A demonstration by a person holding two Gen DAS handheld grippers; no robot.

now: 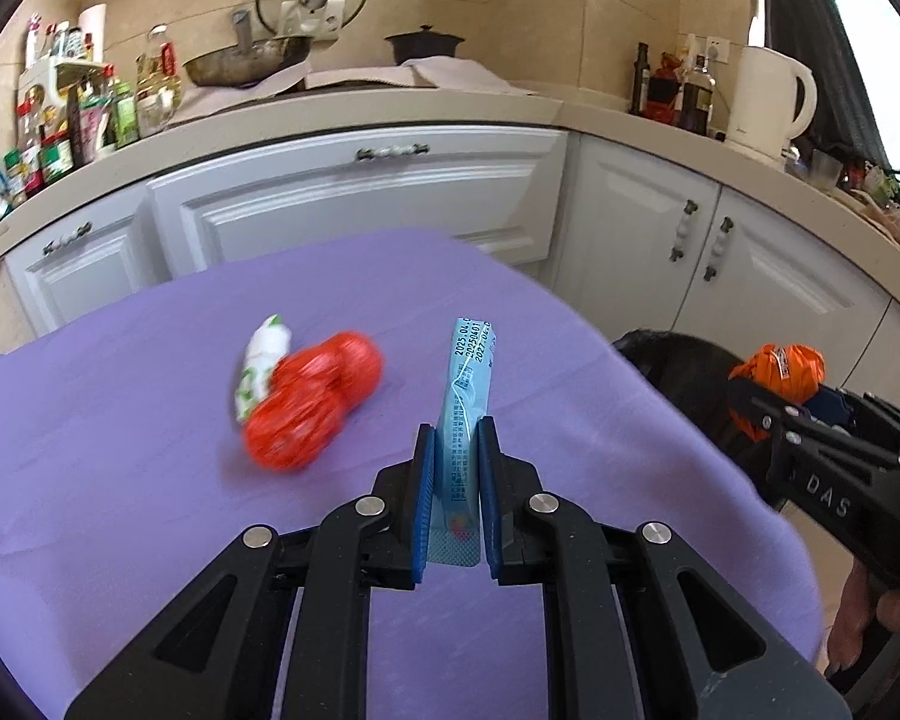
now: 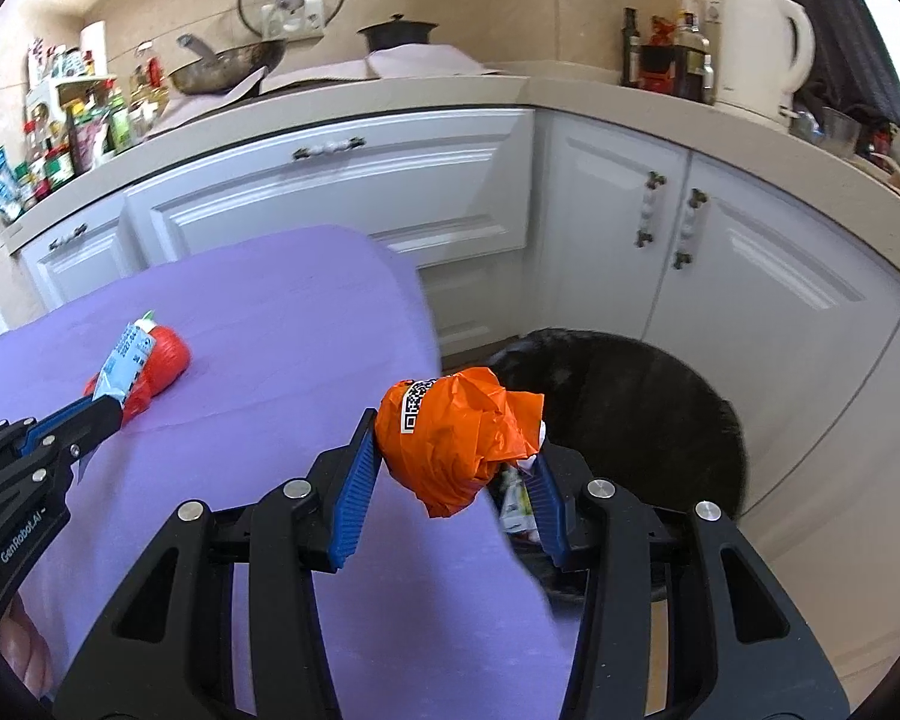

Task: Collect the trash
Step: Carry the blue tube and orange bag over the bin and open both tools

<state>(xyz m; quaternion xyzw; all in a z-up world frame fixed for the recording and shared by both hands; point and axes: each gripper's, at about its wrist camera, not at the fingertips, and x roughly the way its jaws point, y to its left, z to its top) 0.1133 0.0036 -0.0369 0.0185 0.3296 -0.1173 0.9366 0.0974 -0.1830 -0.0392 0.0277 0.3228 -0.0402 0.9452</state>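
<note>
My left gripper [image 1: 456, 438] is shut on a flat light-blue wrapper [image 1: 468, 384] and holds it above the purple tablecloth [image 1: 120, 480]. A crumpled red wrapper [image 1: 312, 402] and a white-green wrapper [image 1: 262, 363] lie on the cloth to its left. My right gripper [image 2: 450, 456] is shut on a crumpled orange wrapper [image 2: 456, 438] at the table's right edge, beside the black trash bin [image 2: 630, 408] on the floor. The right gripper [image 1: 768, 414] with the orange wrapper [image 1: 777, 369] shows in the left wrist view. The left gripper [image 2: 111, 402] shows in the right wrist view.
White kitchen cabinets [image 1: 360, 204] stand behind the table. The counter holds a wok [image 1: 246, 60], a black pot [image 1: 426, 42], bottles [image 1: 72, 126] and a white kettle [image 1: 768, 96]. Some trash [image 2: 519, 504] lies in the bin behind my right fingers.
</note>
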